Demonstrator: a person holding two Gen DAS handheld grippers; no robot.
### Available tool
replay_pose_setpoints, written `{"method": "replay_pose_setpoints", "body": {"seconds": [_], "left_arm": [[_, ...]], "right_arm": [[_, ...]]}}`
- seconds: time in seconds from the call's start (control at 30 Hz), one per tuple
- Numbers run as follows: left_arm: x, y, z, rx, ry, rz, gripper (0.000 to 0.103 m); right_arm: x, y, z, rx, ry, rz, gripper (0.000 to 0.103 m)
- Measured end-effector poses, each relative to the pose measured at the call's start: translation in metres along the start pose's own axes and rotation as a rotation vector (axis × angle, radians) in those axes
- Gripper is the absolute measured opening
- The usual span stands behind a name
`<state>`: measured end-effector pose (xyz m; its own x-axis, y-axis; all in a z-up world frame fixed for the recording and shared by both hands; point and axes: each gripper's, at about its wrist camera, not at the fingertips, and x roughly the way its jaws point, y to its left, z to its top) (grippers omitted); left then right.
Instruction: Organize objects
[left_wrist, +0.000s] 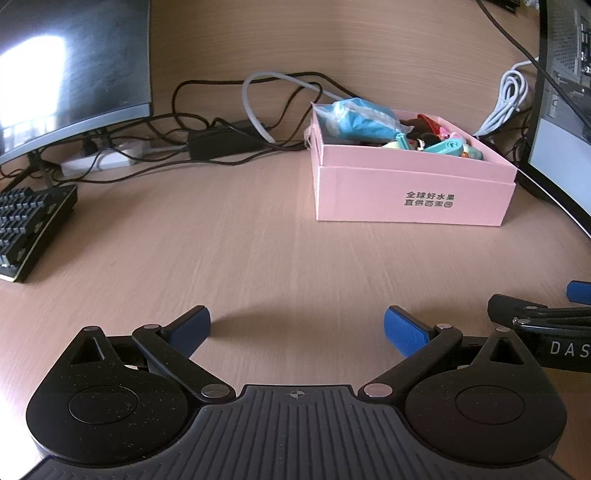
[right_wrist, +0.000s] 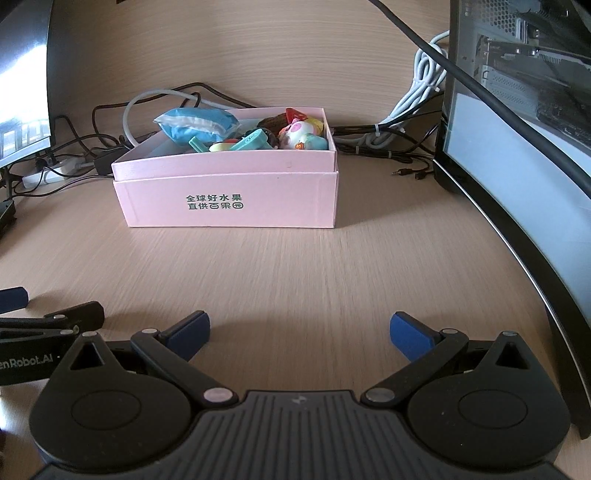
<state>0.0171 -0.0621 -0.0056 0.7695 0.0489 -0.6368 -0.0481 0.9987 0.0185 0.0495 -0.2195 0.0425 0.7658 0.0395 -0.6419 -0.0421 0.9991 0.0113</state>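
Toys (right_wrist: 258, 136) already filled the pink box (right_wrist: 229, 199) ahead of our left gripper (left_wrist: 297, 328) and right gripper (right_wrist: 299, 330), both wide apart and empty, so we guessed little was left.

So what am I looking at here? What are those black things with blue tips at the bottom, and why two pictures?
There is no robot. A person holds a hand-held gripper in each hand, and each carries a camera looking forward along its two blue-padded fingers. One picture comes from the left hand-held gripper, the other from the right hand-held gripper. Both are open and hold nothing.

Ahead on the wooden desk stands a pink box filled with small toys and a blue packet. Behind it lie tangled cables. A keyboard and a monitor sit to the left, and another screen to the right.
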Motion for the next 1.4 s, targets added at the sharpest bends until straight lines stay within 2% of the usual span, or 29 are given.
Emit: {"method": "replay_pose_setpoints", "body": {"seconds": [1.4], "left_arm": [[-0.0034, 0.0004, -0.0024, -0.008, 0.000, 0.007, 0.103]], "right_arm": [[0.0007, 0.0006, -0.0009, -0.001, -0.001, 0.001, 0.103]]}}
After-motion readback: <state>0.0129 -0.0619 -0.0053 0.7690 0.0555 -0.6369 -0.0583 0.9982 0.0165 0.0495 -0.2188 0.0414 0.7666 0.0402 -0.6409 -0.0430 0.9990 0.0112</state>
